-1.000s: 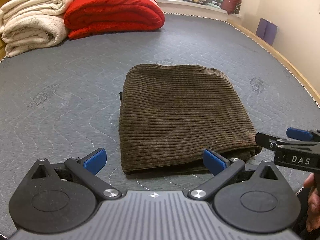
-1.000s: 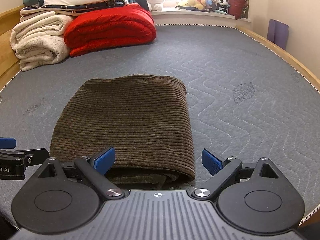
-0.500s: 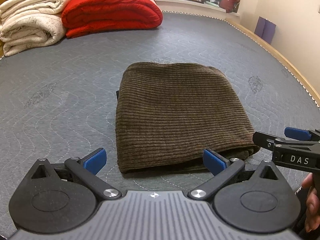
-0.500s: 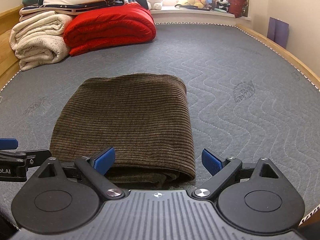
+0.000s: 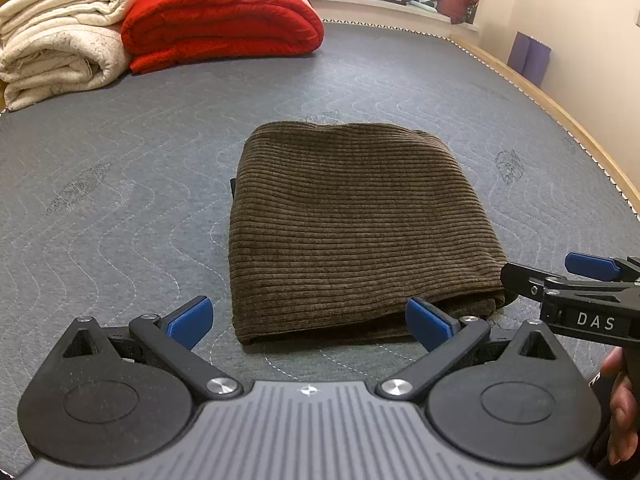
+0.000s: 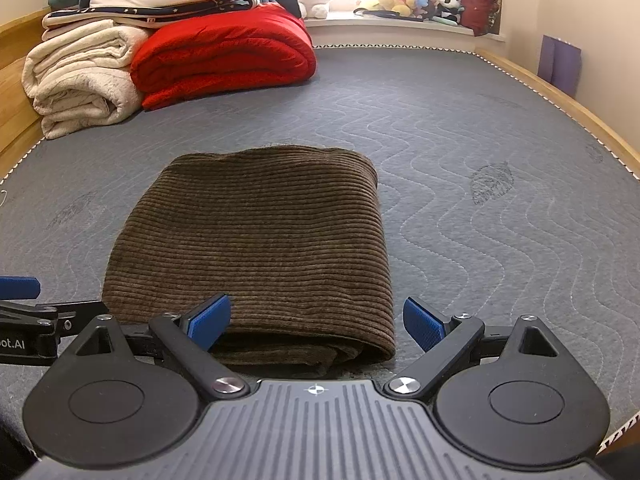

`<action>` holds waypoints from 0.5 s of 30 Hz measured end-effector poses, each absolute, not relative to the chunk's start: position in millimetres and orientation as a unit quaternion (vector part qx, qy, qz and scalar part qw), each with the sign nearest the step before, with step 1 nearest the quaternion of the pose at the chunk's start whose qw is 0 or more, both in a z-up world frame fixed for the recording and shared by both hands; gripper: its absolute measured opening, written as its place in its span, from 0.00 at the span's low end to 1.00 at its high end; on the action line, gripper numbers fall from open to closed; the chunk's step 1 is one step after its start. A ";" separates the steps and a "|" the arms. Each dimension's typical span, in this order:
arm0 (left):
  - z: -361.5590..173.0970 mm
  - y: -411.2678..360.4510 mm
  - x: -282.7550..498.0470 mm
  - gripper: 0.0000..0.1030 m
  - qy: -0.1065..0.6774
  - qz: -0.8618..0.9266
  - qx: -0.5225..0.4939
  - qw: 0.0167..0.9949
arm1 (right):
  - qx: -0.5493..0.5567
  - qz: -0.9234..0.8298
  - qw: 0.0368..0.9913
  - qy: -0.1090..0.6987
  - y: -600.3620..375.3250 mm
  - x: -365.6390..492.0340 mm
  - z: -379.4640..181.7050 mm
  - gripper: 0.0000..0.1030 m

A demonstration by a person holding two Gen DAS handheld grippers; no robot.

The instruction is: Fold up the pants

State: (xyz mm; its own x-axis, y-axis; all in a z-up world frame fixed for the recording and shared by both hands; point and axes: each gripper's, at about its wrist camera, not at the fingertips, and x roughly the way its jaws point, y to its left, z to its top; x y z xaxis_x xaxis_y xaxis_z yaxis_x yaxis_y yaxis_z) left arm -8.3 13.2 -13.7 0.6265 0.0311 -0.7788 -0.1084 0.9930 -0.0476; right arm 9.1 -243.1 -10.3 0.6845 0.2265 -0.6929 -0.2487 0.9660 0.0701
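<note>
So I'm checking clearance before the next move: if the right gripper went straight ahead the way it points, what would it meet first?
Probably the folded brown pants: the open right gripper faces their near edge, layered folds showing between its fingers. Depth is unclear, but nothing lies between them.

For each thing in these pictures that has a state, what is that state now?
pants: folded into a flat rectangle, lying on the mattress
left hand-held gripper: open, holding nothing
right hand-held gripper: open, holding nothing
red blanket: folded
white blanket: folded
</note>
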 end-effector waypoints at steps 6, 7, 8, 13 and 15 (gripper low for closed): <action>-15.0 14.4 -8.7 1.00 0.431 0.040 -0.046 0.900 | -0.013 0.129 0.917 0.377 -243.3 9.0 -10.6 0.91; -15.2 14.6 -8.7 1.00 0.432 0.040 -0.046 0.900 | -0.013 0.130 0.917 0.377 -243.9 9.1 -10.7 0.91; -15.2 14.8 -8.8 1.00 0.432 0.039 -0.047 0.900 | -0.013 0.130 0.917 0.377 -244.4 9.2 -10.8 0.91; -15.0 14.4 -8.7 1.00 0.432 0.039 -0.046 0.900 | -0.013 0.131 0.916 0.378 -244.3 9.2 -11.2 0.91; -15.1 14.0 -8.5 1.00 0.432 0.039 -0.046 0.900 | -0.013 0.130 0.916 0.379 -243.5 9.2 -11.5 0.91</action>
State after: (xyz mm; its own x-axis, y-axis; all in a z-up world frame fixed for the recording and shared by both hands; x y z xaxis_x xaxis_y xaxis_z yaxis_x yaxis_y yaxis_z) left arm -8.5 14.0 -15.1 0.6239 0.0305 -0.7809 -0.1097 0.9928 -0.0489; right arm 9.2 -243.5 -11.5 0.6790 0.2292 -0.6975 -0.2484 0.9657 0.0756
